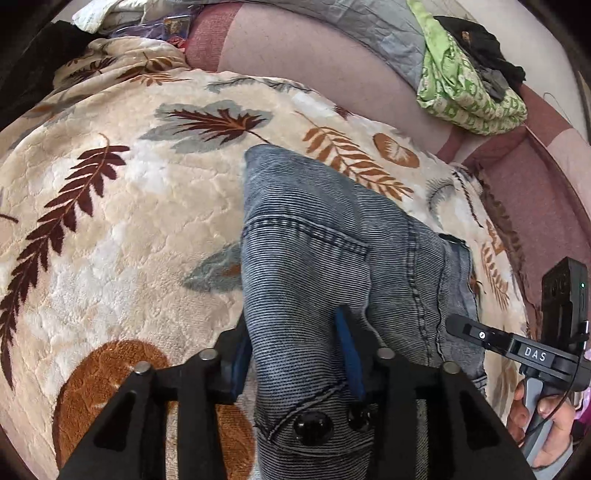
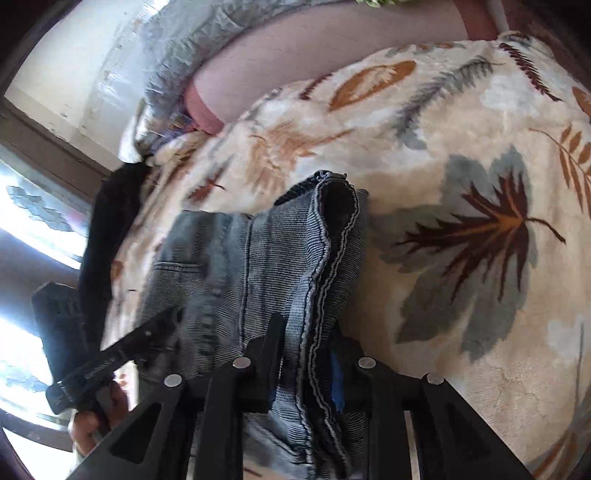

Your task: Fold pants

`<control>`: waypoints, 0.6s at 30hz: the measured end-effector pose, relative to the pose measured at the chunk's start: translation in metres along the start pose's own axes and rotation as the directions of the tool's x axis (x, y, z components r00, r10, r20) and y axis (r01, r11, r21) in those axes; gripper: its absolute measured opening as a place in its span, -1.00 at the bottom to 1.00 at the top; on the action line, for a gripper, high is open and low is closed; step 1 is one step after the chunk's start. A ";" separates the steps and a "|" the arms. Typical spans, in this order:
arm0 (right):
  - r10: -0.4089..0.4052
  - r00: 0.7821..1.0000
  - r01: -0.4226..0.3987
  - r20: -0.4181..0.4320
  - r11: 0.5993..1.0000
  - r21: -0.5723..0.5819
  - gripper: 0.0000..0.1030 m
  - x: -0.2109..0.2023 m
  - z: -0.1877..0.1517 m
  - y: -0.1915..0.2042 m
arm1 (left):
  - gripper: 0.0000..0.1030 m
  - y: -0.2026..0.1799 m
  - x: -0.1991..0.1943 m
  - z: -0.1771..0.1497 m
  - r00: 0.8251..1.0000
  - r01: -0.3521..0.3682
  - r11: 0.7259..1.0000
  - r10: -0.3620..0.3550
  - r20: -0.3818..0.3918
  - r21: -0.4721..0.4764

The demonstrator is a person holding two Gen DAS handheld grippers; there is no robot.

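Faded blue-grey jeans (image 1: pixel 314 236) lie folded on a cream leaf-patterned blanket (image 1: pixel 110 206). My left gripper (image 1: pixel 295 350) is shut on a thick bunch of the denim, blue pads on both sides of the fabric. My right gripper (image 2: pixel 306 354) is shut on the stacked hem edges of the jeans (image 2: pixel 258 251), held above the blanket (image 2: pixel 461 122). The right gripper also shows in the left wrist view (image 1: pixel 461 328) at the jeans' right edge, and the left gripper in the right wrist view (image 2: pixel 122 350) at lower left.
A green patterned cloth (image 1: pixel 465 85) with dark clothing on it lies at the back right on the pink mattress (image 1: pixel 295 48). A grey quilt (image 1: pixel 369 26) and more cloth sit along the back. A window (image 2: pixel 33 229) is at left in the right wrist view.
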State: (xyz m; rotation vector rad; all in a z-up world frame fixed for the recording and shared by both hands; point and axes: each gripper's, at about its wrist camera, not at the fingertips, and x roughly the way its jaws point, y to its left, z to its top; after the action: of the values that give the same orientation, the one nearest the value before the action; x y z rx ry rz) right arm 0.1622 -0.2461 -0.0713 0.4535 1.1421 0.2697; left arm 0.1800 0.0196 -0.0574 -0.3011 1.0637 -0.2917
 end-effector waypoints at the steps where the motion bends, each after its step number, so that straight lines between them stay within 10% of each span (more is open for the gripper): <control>1: 0.004 1.000 -0.004 -0.002 1.000 0.007 -0.28 -0.002 -0.001 -0.001 | 0.23 0.002 -0.005 0.000 1.000 0.001 1.000 -0.001 -0.015 -0.016; 4: -0.033 0.999 0.034 0.027 0.999 -0.041 0.09 -0.027 -0.006 0.007 | 0.26 -0.002 -0.038 -0.007 0.999 -0.019 1.000 0.019 0.047 0.001; 10: -0.046 0.981 0.074 0.188 0.986 -0.146 0.20 -0.079 -0.049 0.036 | 0.48 -0.028 -0.088 -0.049 0.977 -0.116 0.989 0.096 0.191 0.097; 14: -0.229 0.970 0.241 0.080 0.952 -0.189 0.33 -0.029 -0.069 0.032 | 0.56 -0.035 -0.045 -0.070 0.974 -0.220 0.965 0.210 0.087 0.140; 18: -0.203 0.975 0.215 0.096 0.965 -0.147 0.36 -0.044 -0.074 0.027 | 0.55 -0.031 -0.067 -0.073 0.972 -0.212 0.975 0.205 0.113 0.058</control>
State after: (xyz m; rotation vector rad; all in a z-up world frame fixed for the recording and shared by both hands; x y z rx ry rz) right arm 0.0777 -0.2260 -0.0483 0.2004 1.0719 0.1540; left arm 0.0820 0.0087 -0.0245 -0.1385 0.9683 -0.1222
